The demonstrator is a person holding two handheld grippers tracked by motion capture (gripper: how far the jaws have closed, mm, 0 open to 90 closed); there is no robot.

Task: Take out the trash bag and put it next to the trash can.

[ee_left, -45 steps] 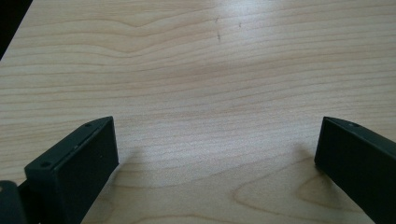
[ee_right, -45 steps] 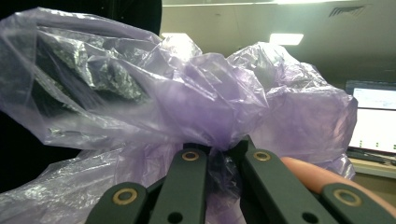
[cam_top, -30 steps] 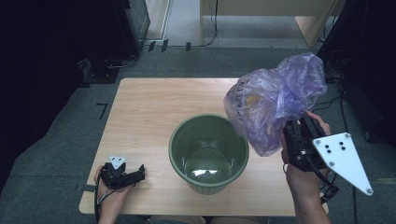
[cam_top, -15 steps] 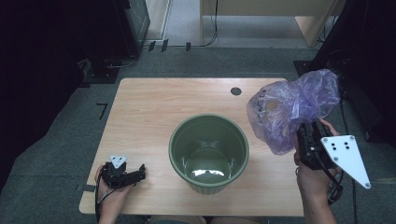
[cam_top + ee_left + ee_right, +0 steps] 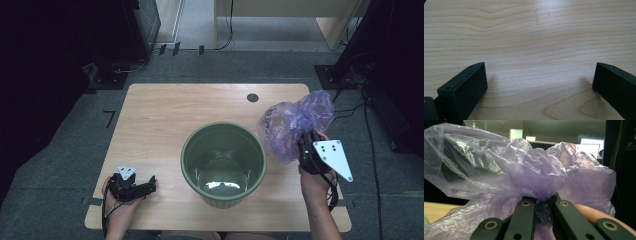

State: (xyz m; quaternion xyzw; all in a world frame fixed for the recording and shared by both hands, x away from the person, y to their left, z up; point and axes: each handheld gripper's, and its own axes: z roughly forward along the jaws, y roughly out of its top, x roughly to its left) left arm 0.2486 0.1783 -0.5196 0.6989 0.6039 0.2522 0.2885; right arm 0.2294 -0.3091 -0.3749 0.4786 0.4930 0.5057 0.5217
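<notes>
I've got the right gripper [image 5: 304,150] pinching the bag [image 5: 292,125] bunched near table's right edge, beside the bin [image 5: 223,161], ready to line it; left gripper [image 5: 145,187] spread, parked at front-left corner.

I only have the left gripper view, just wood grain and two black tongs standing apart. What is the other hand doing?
Observer: The right tongs are shut on a crumpled purple plastic bag, held at the table's right side.
Operator: Is there anything for the bag to go into?
Observer: Yes, a green bucket stands upright in the middle of the table, open side up, with nothing in it.
Operator: Is the bag over the bucket?
Observer: No, in the high view it sits just right of the bucket's rim, not above the opening.
Operator: And where are my left tongs?
Observer: The left tongs lie low at the table's near left corner, open, well apart from the bucket.
</notes>
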